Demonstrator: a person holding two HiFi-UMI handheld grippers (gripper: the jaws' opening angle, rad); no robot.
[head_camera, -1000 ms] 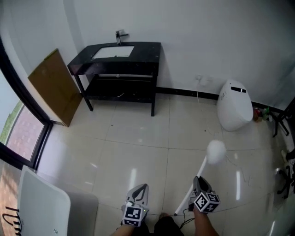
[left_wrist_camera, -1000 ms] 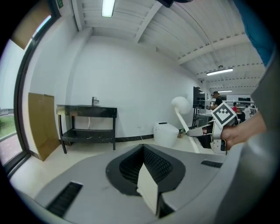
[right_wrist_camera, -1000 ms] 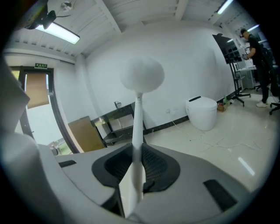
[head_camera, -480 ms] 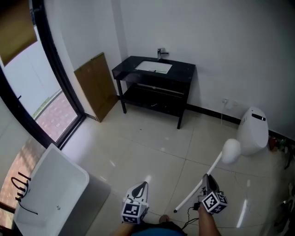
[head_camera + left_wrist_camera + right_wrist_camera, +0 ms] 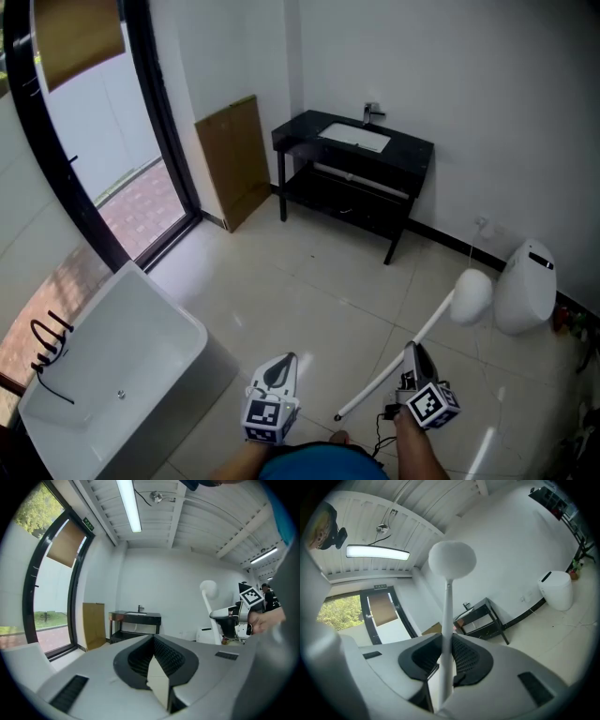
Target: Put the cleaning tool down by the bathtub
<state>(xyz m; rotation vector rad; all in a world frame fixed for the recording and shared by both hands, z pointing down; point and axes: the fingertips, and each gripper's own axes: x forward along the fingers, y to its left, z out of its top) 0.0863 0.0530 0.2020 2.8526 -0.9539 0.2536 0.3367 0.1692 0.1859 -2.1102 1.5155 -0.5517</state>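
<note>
The cleaning tool (image 5: 410,347) is a white stick with a round white head (image 5: 471,292); it rises from my right gripper (image 5: 411,357), which is shut on the handle. In the right gripper view the handle (image 5: 446,634) stands between the jaws and the head (image 5: 452,559) sits above. My left gripper (image 5: 282,366) is shut and holds nothing; its jaws meet in the left gripper view (image 5: 157,667). The white bathtub (image 5: 112,375) lies at the lower left, well left of both grippers, with a black hose (image 5: 47,342) draped over its rim.
A black vanity table (image 5: 361,173) with a sink and tap stands at the far wall. A brown board (image 5: 234,159) leans beside the black-framed glass door (image 5: 94,141). A white toilet (image 5: 525,286) is at the right. Pale tiled floor (image 5: 300,309) lies between.
The view has swung left: the vanity and toilet shifted right and the bathtub has come into full view at the lower left. The right gripper still holds the tool.
</note>
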